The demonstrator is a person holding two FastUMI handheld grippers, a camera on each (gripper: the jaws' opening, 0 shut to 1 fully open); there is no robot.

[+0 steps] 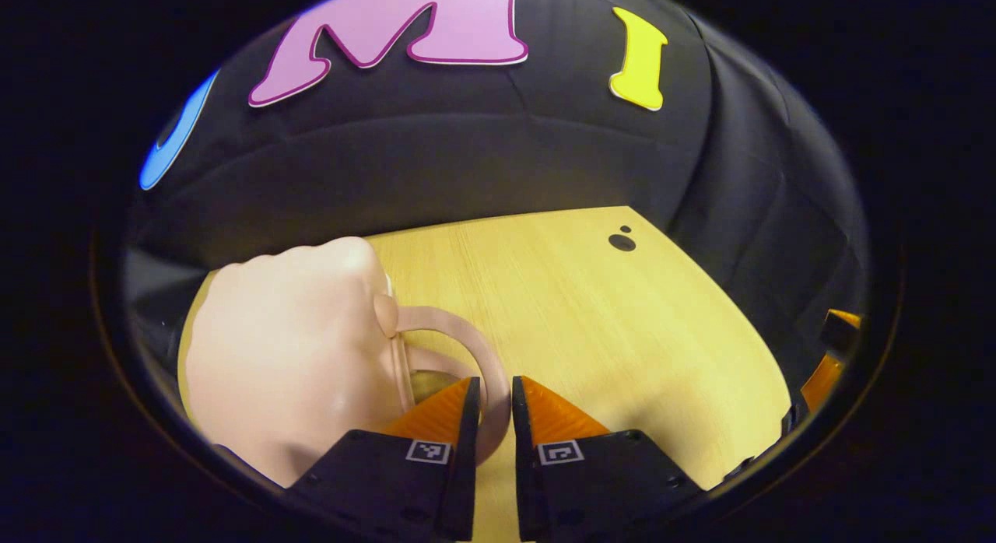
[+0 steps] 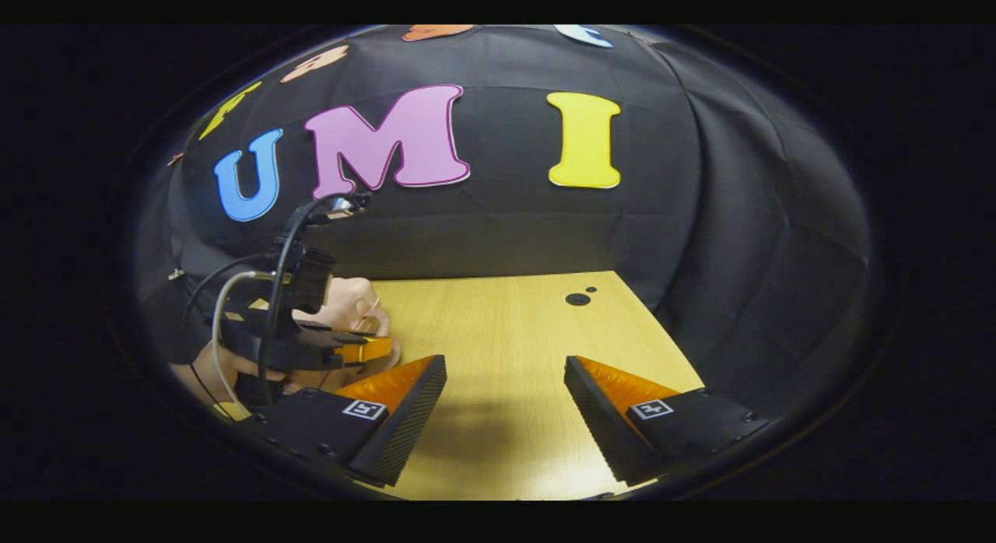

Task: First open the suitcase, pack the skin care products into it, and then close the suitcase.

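A small pale pink suitcase lies on the wooden table at the left of the left gripper view. Its looped handle curves out toward me. My left gripper is shut on that handle, which passes between the two fingers. In the right gripper view, the left gripper shows at the left against the suitcase, with cables and a hand behind it. My right gripper hangs open over bare table, holding nothing. No skin care products are in view.
A dark round hole sits near the table's far right corner, also visible as the hole in the right gripper view. Black cloth walls close the booth behind and to the right. The right gripper's edge shows at the far right.
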